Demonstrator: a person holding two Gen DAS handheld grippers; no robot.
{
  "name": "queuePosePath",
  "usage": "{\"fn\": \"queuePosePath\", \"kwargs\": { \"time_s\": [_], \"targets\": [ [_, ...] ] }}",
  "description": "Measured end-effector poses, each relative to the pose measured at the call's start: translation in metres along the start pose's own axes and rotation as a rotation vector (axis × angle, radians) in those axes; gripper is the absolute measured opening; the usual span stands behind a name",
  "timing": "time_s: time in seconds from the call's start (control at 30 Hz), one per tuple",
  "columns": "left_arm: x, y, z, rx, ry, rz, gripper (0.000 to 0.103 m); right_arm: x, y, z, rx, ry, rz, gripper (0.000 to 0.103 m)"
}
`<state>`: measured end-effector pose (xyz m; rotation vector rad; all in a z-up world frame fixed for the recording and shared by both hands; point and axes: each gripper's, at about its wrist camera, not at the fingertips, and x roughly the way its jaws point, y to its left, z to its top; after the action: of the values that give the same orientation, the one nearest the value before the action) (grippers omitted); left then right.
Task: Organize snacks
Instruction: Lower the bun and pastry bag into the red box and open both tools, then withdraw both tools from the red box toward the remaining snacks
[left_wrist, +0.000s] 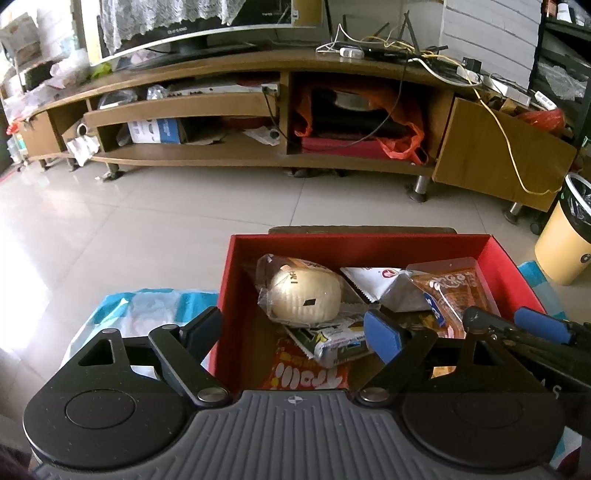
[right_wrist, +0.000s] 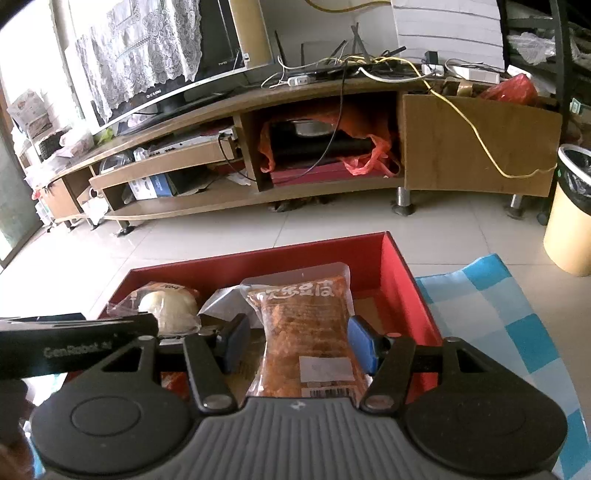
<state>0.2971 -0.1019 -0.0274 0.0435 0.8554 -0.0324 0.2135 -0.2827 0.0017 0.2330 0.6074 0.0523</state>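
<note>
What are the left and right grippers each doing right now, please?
Left gripper: open, holding nothing, above the snacks in the red box.
Right gripper: open, fingers either side of the orange snack packet, not pressing it.

Left gripper (left_wrist: 295, 330) tilted steeply down, jaws spread wide, pads touching nothing. Right gripper (right_wrist: 293, 341) angled down, jaws partly apart, pads clear on both sides.
</note>
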Motion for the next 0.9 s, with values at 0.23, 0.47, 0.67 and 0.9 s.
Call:
{"fn": "queuePosePath", "kwargs": {
  "time_s": [0.23,0.47,0.67,0.9],
  "targets": [
    [-0.033,0.003,0.003,-0.013,-0.018,-0.014,0.088,-0.028,0.002,0.002,-0.025,0.008,-0.016,0.055],
    [-0.060,0.000,-0.006,0.018,-0.023,-0.023,0.089,-0.058,-0.003,0.005,-0.005,0.009,-0.012,0.056],
    [-0.076,0.002,-0.028,0.048,-0.002,-0.024,0.090,-0.079,-0.002,0.000,-0.015,0.027,-0.022,0.056],
    [-0.083,0.010,-0.065,0.026,0.102,-0.081,0.090,-0.093,-0.003,-0.027,-0.048,0.110,-0.039,0.056]
  ]
}}
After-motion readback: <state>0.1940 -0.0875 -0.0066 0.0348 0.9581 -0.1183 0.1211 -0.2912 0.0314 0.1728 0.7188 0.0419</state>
